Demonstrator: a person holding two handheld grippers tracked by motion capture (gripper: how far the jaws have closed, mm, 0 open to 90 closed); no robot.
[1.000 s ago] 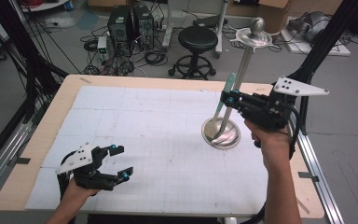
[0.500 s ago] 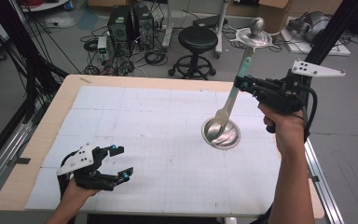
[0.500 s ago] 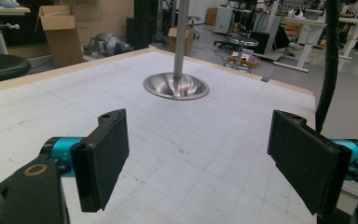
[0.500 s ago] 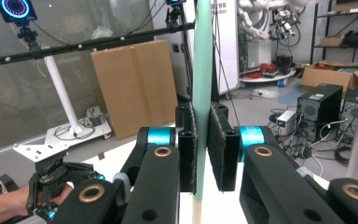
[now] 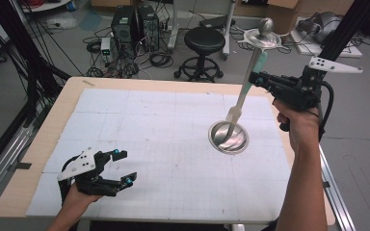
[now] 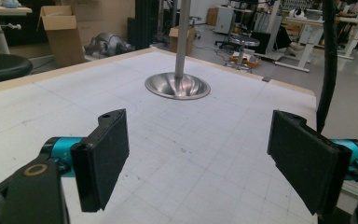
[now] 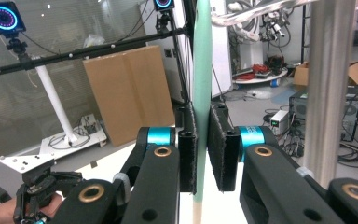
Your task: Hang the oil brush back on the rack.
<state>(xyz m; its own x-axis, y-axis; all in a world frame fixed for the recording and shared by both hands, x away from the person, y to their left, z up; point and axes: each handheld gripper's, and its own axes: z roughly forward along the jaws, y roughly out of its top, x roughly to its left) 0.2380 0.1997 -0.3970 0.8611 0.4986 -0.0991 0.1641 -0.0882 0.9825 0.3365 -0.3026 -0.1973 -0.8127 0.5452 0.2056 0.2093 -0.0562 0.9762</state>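
A metal stand with a bowl-shaped base (image 5: 241, 139) rests on the right side of the white gridded mat (image 5: 164, 125). Its pole (image 7: 326, 93) rises to a disc and knob (image 5: 265, 26). My right gripper (image 5: 256, 78) is raised above the table's right edge, shut on a long thin tool (image 5: 251, 67). The tool has a green upper part and a cream lower end (image 5: 234, 114) that reaches down to the base. In the right gripper view the green strip (image 7: 202, 70) stands upright between the pads. My left gripper (image 5: 125, 167) rests low at the mat's front left, open and holding nothing; its jaws (image 6: 198, 158) face the base (image 6: 177, 86).
The wooden table edge (image 5: 67, 101) frames the mat. Beyond the table a black stool (image 5: 204, 41), computer towers (image 5: 135, 21) and cables sit on the floor. Black frame posts (image 5: 339, 33) rise at the right.
My right gripper has risen and moved toward the far right with the tool, sliding higher beside the pole. The left gripper has stayed put.
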